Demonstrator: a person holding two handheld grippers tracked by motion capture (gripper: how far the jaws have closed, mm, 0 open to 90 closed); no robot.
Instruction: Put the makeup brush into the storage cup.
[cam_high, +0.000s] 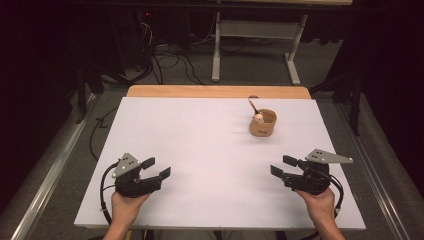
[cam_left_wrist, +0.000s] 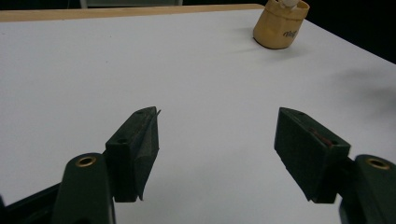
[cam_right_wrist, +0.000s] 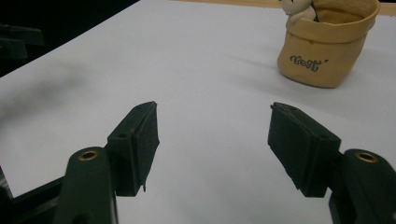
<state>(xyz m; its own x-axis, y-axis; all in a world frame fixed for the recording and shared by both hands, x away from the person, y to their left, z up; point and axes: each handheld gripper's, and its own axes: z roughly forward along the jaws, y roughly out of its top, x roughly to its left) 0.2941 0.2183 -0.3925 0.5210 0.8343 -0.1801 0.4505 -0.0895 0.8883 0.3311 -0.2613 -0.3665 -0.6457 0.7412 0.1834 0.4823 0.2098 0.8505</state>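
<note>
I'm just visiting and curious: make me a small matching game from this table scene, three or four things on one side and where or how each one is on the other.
Things:
1. tan fabric pouch with dark lettering
2. left gripper
3. right gripper
4. white table top

States or places:
A. open, near the front right corner
B. stands upright toward the far right, a small pale figure inside
C. bare in the middle, wooden strip along the far edge
D. open, near the front left corner

Pairs: 1-B, 2-D, 3-A, 4-C
</note>
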